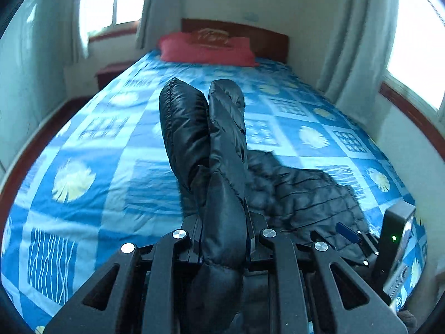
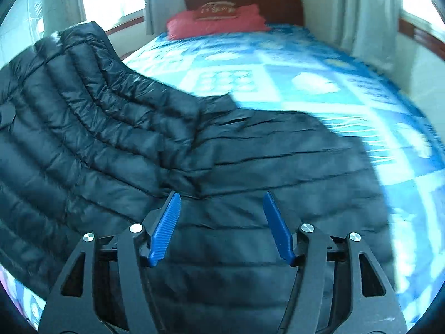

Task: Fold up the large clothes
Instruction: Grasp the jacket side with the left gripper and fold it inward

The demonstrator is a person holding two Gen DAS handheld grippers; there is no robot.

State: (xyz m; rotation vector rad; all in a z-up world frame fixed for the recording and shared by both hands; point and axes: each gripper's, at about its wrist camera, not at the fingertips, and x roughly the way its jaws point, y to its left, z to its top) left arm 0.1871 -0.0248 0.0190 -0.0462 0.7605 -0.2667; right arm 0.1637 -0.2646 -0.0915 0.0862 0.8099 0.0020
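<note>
Black jacket [image 2: 222, 153]: lying across the bedspread [image 1: 83, 144], one side lifting.
Left gripper [image 1: 224, 239]: pinching a puffy fold, blocking its view ahead.
Right gripper [image 2: 221, 222]: hanging wide apart above the jacket.
Far: red pillow [image 1: 205, 50] leaning against the headboard [image 1: 272, 40].

Right hand-held gripper [image 2: 221, 225]: blue ribbed fingers [image 2: 164, 231] spread wide, nothing between them, hovering over the black puffer jacket [image 2: 250, 167]. Jacket body lies flat on the bed [image 2: 319, 83], near the foot edge; its left part is lifted and curves up off the bed toward the left side. Blue patterned bedspread [image 2: 361, 105] bare beyond it. Red pillow [image 2: 217, 22] at the head edge, against the wooden headboard [image 2: 281, 8]. View is motion-blurred.
</note>
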